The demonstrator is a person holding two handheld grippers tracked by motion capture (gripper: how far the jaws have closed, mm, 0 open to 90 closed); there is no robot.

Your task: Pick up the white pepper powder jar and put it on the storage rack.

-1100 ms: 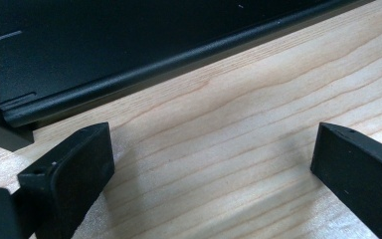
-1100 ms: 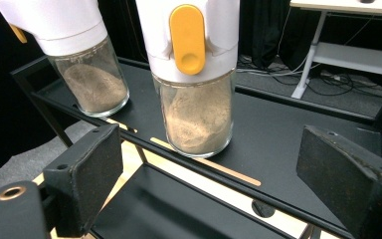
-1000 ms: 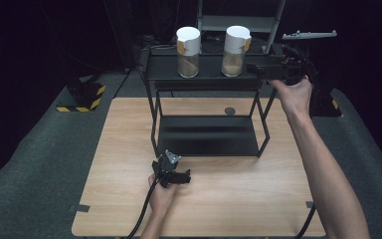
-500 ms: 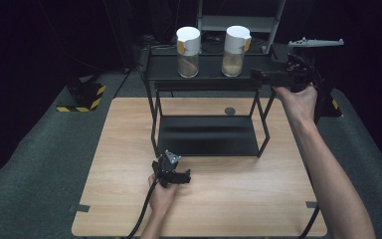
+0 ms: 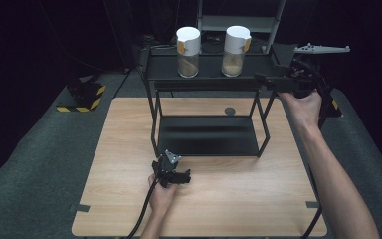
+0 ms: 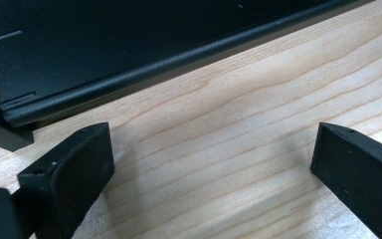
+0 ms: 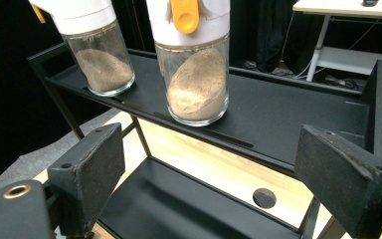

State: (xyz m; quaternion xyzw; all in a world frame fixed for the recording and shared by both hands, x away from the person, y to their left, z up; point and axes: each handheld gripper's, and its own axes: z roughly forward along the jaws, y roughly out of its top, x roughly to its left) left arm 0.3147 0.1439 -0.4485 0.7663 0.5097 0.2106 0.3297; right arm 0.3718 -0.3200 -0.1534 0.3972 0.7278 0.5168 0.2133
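Wooden tabletop (image 5: 229, 199) fills the lower frame, a black rack (image 5: 209, 82) at centre. Two jars (image 7: 196, 64) stand on its top shelf, upper centre. Right claw (image 7: 219, 184) gapes empty before them; left claw (image 6: 209, 174) rests released below.

Wooden table (image 5: 229, 199), light grain, bearing a round dark hole (image 5: 230, 111) behind the rack. Grey carpet floor (image 5: 40, 164) around it. Yellow-and-black striped block (image 5: 82, 97) on the floor, off the table's far left corner. White desk (image 7: 348, 7) with grey metal frame, behind, against dark backdrop.
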